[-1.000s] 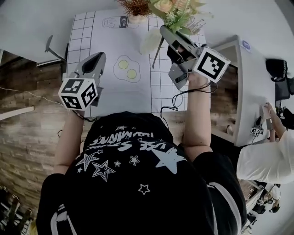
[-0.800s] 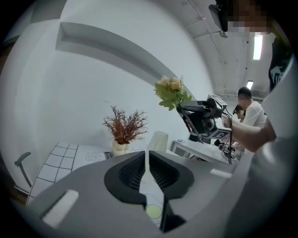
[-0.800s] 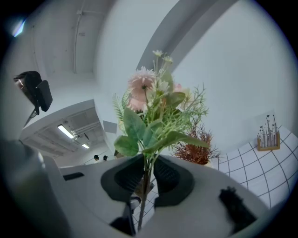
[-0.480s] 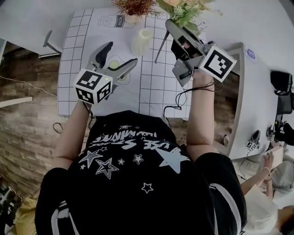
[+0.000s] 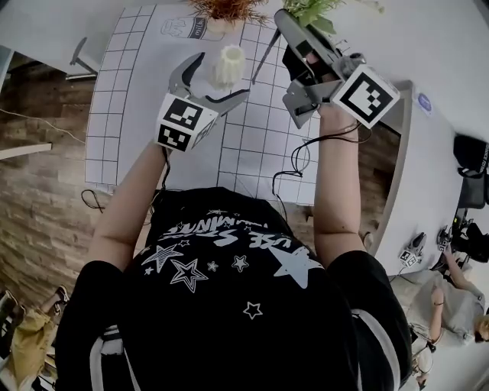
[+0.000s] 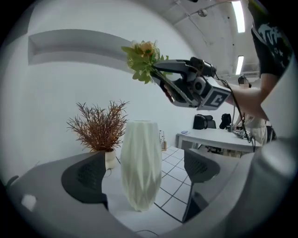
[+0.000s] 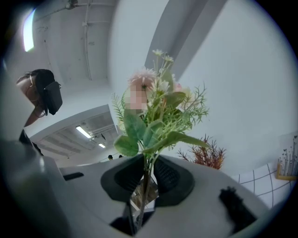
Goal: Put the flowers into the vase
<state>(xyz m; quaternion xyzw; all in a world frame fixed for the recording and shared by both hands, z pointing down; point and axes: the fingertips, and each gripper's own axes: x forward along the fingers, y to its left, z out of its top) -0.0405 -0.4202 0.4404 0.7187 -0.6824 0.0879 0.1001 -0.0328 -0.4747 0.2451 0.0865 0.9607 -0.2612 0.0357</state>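
A pale ribbed vase (image 5: 228, 64) stands upright on the gridded mat (image 5: 137, 99). My left gripper (image 5: 224, 76) has just been opening and now stands wide, one jaw on each side of the vase (image 6: 141, 162); the pads (image 6: 86, 176) do not touch it. My right gripper (image 5: 289, 27) is shut on the stem (image 7: 143, 186) of a bunch of flowers (image 7: 158, 116), held above and to the right of the vase. From the left gripper view the flowers (image 6: 142, 58) stick out of the right gripper (image 6: 160, 74) high over the vase.
A dried reddish plant in a small white pot (image 5: 225, 11) stands behind the vase, also in the left gripper view (image 6: 100, 128). A second white table (image 5: 428, 176) lies to the right, with people (image 5: 458, 305) beyond it. Brick-pattern floor is at left.
The left gripper moved right and forward to the vase, and its jaws went from shut to wide open around it. The right gripper with the flowers drifted slightly up and right.
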